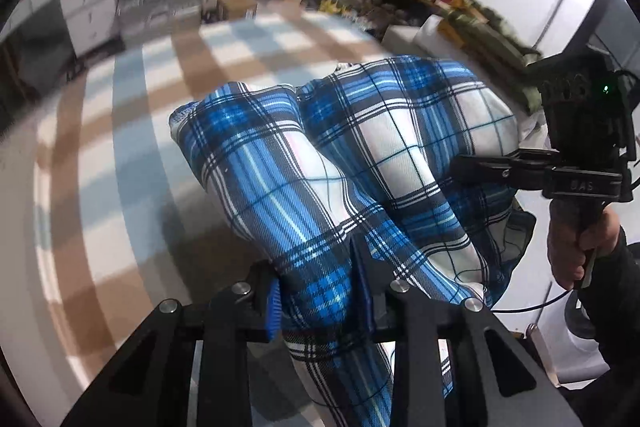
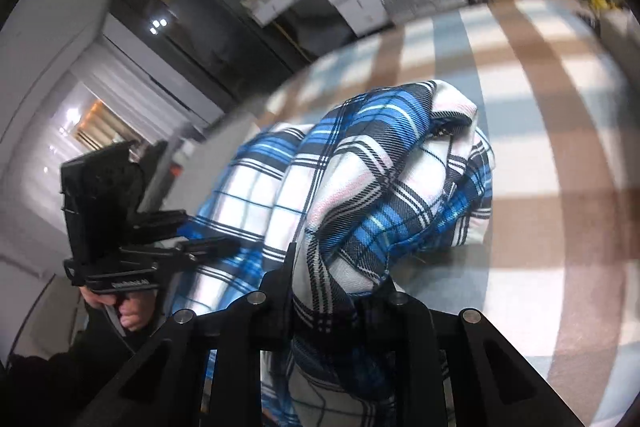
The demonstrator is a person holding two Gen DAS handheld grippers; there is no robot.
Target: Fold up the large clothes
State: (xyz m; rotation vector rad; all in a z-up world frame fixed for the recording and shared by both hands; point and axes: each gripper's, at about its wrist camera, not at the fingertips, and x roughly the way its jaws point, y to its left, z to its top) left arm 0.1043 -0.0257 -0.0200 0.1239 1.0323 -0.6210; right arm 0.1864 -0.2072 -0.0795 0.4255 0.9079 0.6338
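The blue, white and black plaid garment (image 1: 352, 155) is hanging bunched above the checked bed cover (image 1: 120, 131), its long axis running from lower centre to upper right of the frame. The left gripper (image 1: 320, 291) and right gripper (image 2: 332, 291) are each clamping a fold of it

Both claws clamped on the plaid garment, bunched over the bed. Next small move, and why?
Probably draw the two claws apart to pull the cloth taut. The left claw and right claw each pinch the blue plaid garment, which hangs bunched in rolls between them above the checked bedcover. Spreading it should expose an edge to fold.
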